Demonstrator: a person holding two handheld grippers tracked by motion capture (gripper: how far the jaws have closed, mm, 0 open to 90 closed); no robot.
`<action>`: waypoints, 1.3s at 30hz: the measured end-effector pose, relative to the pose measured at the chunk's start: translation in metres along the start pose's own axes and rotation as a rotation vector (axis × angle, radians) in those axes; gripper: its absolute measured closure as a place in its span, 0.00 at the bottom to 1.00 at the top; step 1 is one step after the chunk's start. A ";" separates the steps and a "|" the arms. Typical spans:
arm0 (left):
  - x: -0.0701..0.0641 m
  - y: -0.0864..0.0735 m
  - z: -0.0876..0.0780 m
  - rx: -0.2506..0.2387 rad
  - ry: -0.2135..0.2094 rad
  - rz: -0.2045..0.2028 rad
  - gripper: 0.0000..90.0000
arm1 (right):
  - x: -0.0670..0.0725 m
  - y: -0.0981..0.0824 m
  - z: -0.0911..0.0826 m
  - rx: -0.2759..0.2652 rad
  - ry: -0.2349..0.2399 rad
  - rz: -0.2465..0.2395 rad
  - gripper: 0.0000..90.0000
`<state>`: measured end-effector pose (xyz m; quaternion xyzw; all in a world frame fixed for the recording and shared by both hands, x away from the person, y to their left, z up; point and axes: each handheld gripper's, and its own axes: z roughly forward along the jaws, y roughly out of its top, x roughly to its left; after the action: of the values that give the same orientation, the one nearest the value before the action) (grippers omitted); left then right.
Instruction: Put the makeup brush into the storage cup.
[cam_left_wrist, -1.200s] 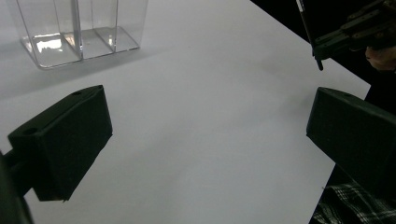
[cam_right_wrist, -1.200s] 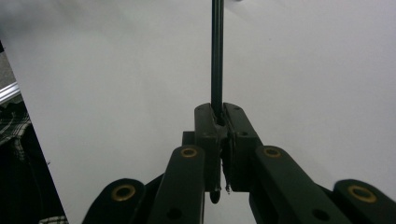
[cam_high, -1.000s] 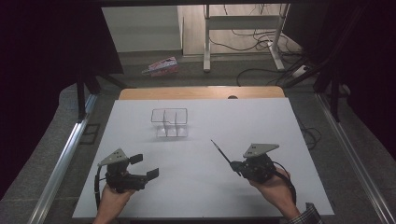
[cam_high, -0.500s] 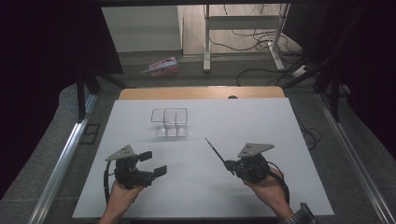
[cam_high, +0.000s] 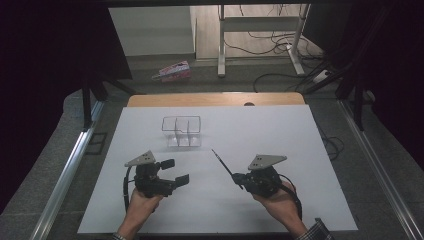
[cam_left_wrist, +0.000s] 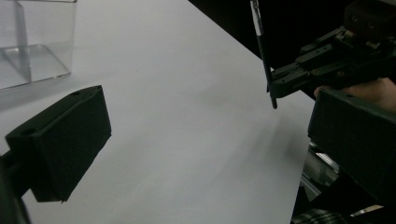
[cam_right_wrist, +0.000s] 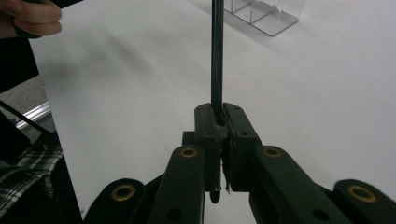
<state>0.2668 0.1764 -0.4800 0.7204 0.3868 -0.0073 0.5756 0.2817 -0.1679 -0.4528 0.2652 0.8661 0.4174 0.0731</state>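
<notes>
My right gripper is shut on a thin black pen, which points up and to the left over the white tabletop. In the right gripper view the pen rises straight from the closed jaws of the gripper. My left gripper hovers at the near left, open and empty, pointing right. Its view shows its gap wide, with the right gripper and the pen ahead. A clear compartment box stands behind and between the two grippers, empty as far as I can tell.
A wooden board edge runs along the back of the white top. Metal rails flank both sides. On the floor beyond lie a pink packet and cables. A table frame stands farther back.
My left gripper has moved right, toward the middle of the table, still open. The right gripper with the pen has shifted slightly left.
</notes>
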 end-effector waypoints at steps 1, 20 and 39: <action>0.000 0.001 0.001 -0.003 -0.006 -0.002 0.00 | 0.001 0.000 0.001 -0.001 0.002 -0.002 0.95; -0.004 0.010 0.029 -0.047 -0.148 -0.064 0.00 | 0.019 0.004 0.015 -0.029 0.068 0.002 0.95; -0.006 0.011 0.033 -0.050 -0.205 -0.088 0.58 | 0.031 0.007 0.024 -0.043 0.113 -0.004 0.95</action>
<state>0.2835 0.1451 -0.4793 0.6835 0.3571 -0.0966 0.6293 0.2664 -0.1315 -0.4598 0.2380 0.8602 0.4499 0.0306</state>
